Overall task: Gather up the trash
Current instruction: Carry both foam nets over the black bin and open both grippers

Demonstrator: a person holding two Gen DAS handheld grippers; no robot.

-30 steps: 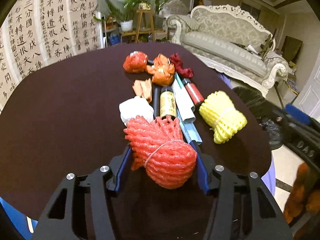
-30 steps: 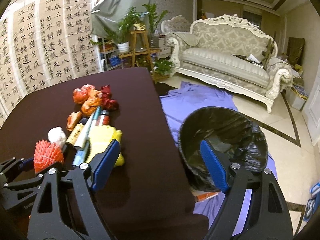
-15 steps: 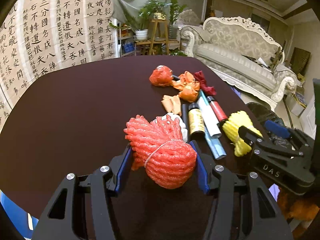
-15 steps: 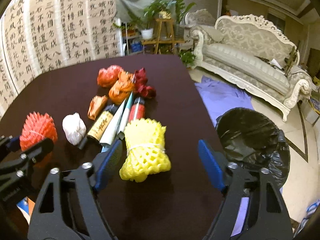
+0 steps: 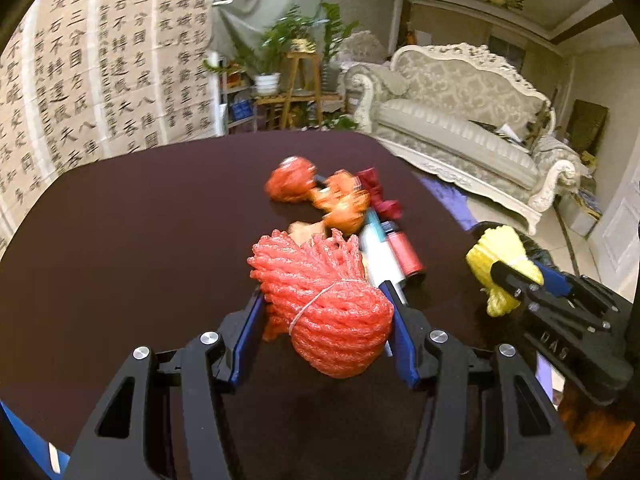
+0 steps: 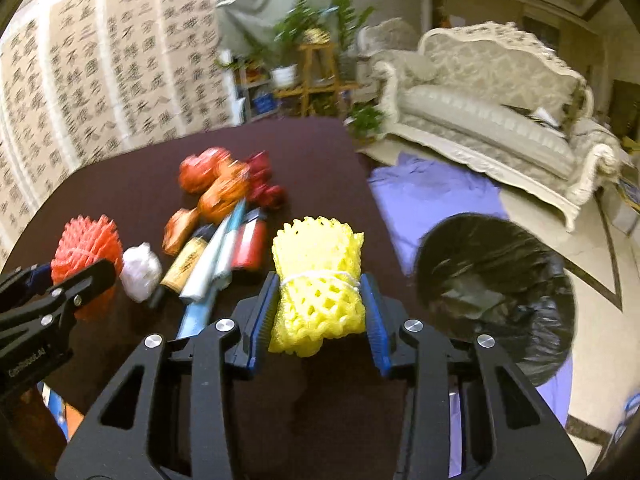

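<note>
A red foam net tied with a white band sits between the blue pads of my left gripper, which is shut on it just above the dark table. A yellow foam net stands between the pads of my right gripper. Its jaws are closing, and both pads press on the net's tied waist. In the left wrist view, the right gripper shows at the right edge with the yellow foam net. In the right wrist view, the left gripper shows at the left with the red foam net.
More trash lies mid-table: a white paper wad, small bottles and tubes, and orange and red crumpled wrappers. A bin lined with a black bag stands on the floor right of the table, on a purple cloth. A sofa is behind.
My right gripper swung left from the bin to the yellow foam net and closed around it. My left gripper kept its grip on the red foam net and rose slightly.
</note>
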